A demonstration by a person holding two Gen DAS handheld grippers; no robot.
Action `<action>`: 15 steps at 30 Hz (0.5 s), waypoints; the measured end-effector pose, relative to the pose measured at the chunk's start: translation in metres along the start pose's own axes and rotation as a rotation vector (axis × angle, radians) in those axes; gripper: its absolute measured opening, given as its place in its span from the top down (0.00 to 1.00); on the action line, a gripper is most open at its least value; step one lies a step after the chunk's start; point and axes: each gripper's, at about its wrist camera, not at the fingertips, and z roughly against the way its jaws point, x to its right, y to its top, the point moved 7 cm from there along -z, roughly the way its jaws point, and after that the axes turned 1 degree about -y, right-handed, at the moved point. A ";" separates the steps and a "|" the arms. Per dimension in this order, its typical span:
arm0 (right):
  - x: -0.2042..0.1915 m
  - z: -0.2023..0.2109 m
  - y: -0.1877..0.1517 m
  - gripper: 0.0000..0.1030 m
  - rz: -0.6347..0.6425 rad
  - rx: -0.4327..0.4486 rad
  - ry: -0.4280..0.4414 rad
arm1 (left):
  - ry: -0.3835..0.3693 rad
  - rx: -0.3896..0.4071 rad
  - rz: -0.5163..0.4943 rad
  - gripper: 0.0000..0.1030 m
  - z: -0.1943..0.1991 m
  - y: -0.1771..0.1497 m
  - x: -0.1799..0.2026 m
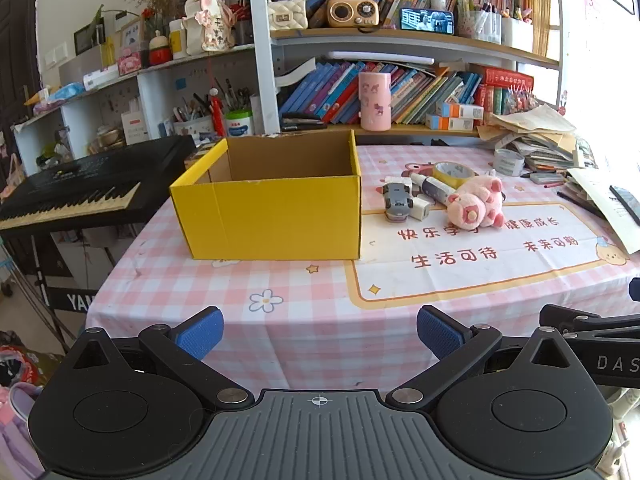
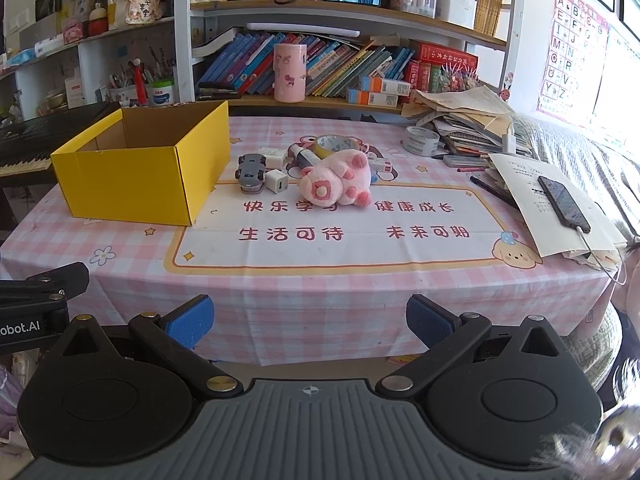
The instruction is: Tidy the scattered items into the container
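An open yellow cardboard box (image 1: 276, 216) (image 2: 132, 184) stands on the pink checked tablecloth, its inside empty as far as I see. To its right lie a pink plush pig (image 1: 476, 202) (image 2: 336, 184), a grey folded drone (image 1: 396, 196) (image 2: 251, 172), a white charger cube (image 1: 419, 209) (image 2: 277, 181), a tube-shaped bottle (image 1: 434, 189) (image 2: 305, 157) and a yellow tape roll (image 1: 454, 173) (image 2: 336, 145). My left gripper (image 1: 319, 334) is open and empty at the table's near edge. My right gripper (image 2: 310, 322) is open and empty, also at the near edge.
A clear tape roll (image 2: 421, 141) and a paper pile (image 2: 468, 120) sit at the back right. A phone (image 2: 564, 202) lies on papers at the right edge. A keyboard (image 1: 76, 192) stands left of the table. Bookshelves (image 1: 400, 92) rise behind.
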 end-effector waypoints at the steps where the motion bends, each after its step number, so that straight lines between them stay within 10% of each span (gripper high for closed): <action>1: 0.001 0.000 0.000 0.00 0.000 -0.001 0.000 | 0.000 -0.001 -0.001 0.00 -0.001 0.000 -0.001; 15: -0.004 -0.009 0.002 0.00 0.004 -0.010 0.001 | -0.001 -0.020 -0.008 0.00 -0.007 -0.002 -0.003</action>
